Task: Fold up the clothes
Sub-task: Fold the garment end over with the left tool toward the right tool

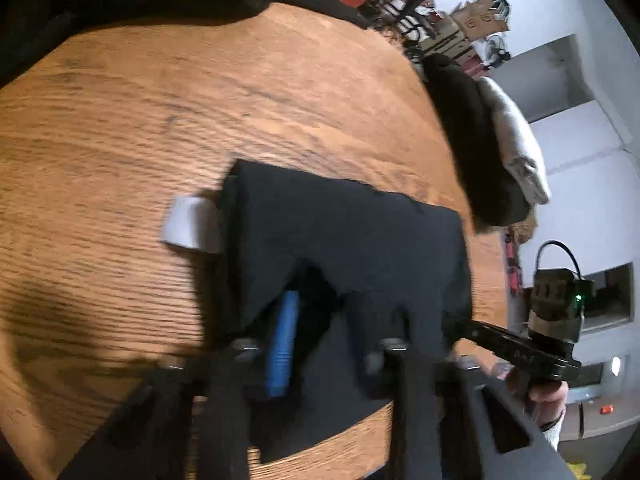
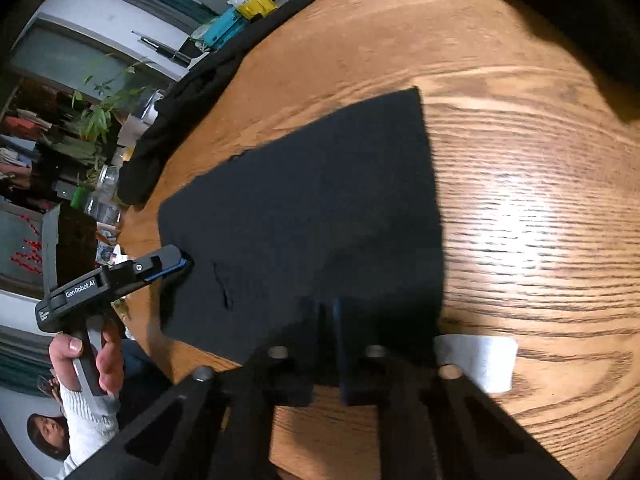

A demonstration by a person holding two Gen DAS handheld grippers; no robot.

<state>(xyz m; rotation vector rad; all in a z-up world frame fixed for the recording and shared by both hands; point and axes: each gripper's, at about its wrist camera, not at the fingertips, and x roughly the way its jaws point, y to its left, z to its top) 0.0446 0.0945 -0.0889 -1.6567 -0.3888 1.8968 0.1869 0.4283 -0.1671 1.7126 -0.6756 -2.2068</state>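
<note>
Both my tongs pinch the near edge of the folded black cloth (image 2: 304, 216) on the wooden table (image 2: 520, 208): my left tongs (image 2: 186, 266) at one corner, my right tongs (image 2: 334, 320) at the other. I should lift both corners together, evenly, keeping the edge straight. A white tag (image 2: 480, 360) pokes out beside it. More dark clothes (image 1: 476, 148) wait by the table's edge, and the room behind looks messy.
</note>
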